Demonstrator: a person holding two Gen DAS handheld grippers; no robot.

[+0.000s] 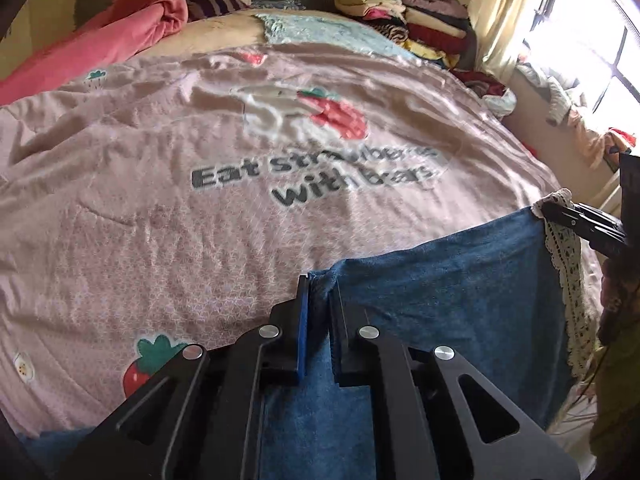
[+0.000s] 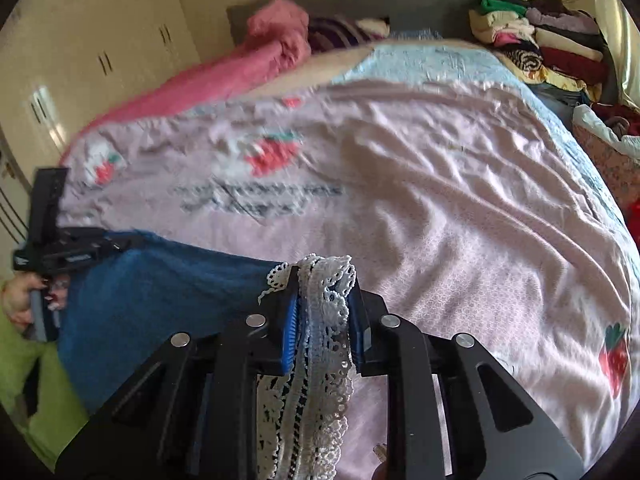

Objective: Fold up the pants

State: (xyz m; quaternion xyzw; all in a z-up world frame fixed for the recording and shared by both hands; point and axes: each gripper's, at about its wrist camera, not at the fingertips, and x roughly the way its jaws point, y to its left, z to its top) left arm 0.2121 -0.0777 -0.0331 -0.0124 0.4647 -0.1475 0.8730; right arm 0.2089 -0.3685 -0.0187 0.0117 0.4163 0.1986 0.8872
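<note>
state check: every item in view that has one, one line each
left gripper: shut on the blue pants
right gripper: shut on the pants' lace trim
blue pants: edge lifted between both grippers
pink quilt: spread flat, wrinkled
clothes pile: folded, stacked

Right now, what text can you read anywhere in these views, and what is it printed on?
"Eat strawberries with bears": on the pink bedspread, below its strawberry picture; the middle letters are smeared, so that reading is partly inferred.
The same print in the right wrist view: too blurred to read.
A pale mark on the left gripper: too small to read.
Nothing else legible.
</note>
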